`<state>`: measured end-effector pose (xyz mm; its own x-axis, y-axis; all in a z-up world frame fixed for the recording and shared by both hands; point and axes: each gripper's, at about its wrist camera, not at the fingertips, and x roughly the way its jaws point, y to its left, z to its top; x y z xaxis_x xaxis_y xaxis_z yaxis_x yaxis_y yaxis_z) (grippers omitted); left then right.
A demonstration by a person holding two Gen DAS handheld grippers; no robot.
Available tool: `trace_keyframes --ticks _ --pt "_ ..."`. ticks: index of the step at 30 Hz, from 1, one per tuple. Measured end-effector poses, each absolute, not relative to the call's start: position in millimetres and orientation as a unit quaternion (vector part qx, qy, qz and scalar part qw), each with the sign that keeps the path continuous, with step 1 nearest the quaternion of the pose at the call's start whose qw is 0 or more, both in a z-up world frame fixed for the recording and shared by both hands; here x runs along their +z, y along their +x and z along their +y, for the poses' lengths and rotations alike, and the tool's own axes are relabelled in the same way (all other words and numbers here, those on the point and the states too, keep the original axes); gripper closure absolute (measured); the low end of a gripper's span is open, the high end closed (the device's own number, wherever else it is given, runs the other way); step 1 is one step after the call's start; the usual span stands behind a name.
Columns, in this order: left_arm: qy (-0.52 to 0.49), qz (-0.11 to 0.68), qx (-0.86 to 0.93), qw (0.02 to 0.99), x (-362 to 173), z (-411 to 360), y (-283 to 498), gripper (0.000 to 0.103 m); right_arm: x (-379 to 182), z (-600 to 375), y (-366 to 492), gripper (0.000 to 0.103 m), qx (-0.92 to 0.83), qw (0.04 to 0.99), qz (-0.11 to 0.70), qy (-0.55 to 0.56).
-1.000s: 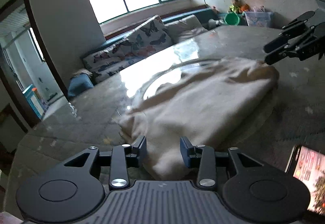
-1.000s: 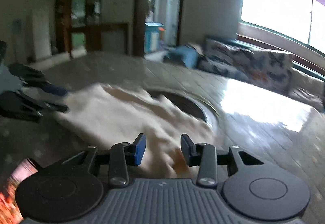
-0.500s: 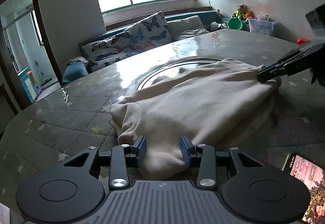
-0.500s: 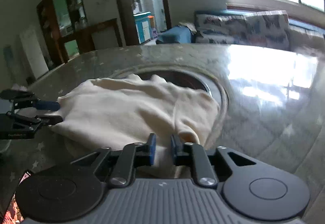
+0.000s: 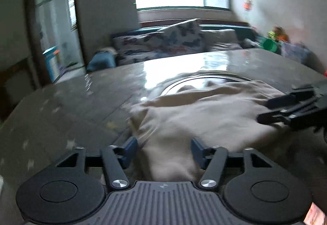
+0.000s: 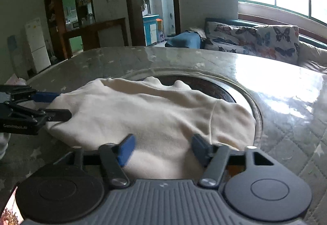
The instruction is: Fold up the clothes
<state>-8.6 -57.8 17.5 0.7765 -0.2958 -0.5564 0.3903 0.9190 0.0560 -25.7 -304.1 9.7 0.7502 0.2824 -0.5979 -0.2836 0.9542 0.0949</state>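
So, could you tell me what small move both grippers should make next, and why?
Probably draw both back clear of the garment. It lies folded on the table, and the jaws of the left gripper and right gripper are opening, with cloth between them but not pinched.

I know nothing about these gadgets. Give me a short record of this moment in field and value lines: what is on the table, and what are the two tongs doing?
Garment: folded cream fleece garment, lying flat
Surface: grey star-patterned glossy table
Under the far edge of the garment: round dark inset ring in the table
Left tongs: opening, cloth between the jaws, pads clear of it
Right tongs: opening, cloth between the jaws, pads clear of it
Placement: tongs at opposite ends of the garment
Background: butterfly-print sofa cushions below a window
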Motion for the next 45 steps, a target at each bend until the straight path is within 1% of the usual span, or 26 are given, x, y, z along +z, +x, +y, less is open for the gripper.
trace_keyframes --ticks 1,3,4,5,6,9,10,11,14,45 --pt "0.075 0.286 -0.177 0.939 15.9 -55.8 -7.0 0.027 9.4 -304.1 -25.5 0.024 0.153 0.935 0.32 -0.001" --pt "0.061 0.293 -0.171 0.939 14.6 -52.4 -4.3 0.024 8.5 -304.4 -24.5 0.02 0.159 0.933 0.323 0.002" --pt "0.055 0.295 -0.167 0.939 15.0 -50.8 -3.4 0.018 8.2 -304.4 -24.4 0.018 0.162 0.932 0.324 0.002" --pt "0.052 0.297 -0.161 0.94 14.9 -49.8 -2.3 0.01 8.0 -304.1 -24.3 0.015 0.165 0.931 0.325 0.002" --pt "0.051 0.301 -0.152 0.94 14.3 -49.2 -0.9 0.007 7.8 -303.1 -24.5 0.012 0.166 0.931 0.326 -0.001" --pt "0.042 0.312 -0.145 0.938 12.6 -45.9 2.5 0.004 7.3 -300.9 -24.6 0.008 0.169 0.929 0.328 -0.007" --pt "0.039 0.314 -0.142 0.938 12.2 -44.9 3.0 0.001 7.1 -300.3 -24.7 0.008 0.169 0.929 0.329 -0.01" --pt "0.036 0.318 -0.138 0.937 11.6 -44.0 4.0 0.0 7.0 -299.7 -24.7 0.006 0.169 0.929 0.329 -0.012" --pt "0.021 0.325 -0.139 0.935 10.0 -39.2 5.1 0.0 6.0 -298.3 -23.3 0.0 0.177 0.926 0.334 -0.014" --pt "0.017 0.327 -0.14 0.934 9.7 -36.8 5.2 0.0 6.2 -300.4 -22.9 0.0 0.18 0.925 0.334 -0.011"
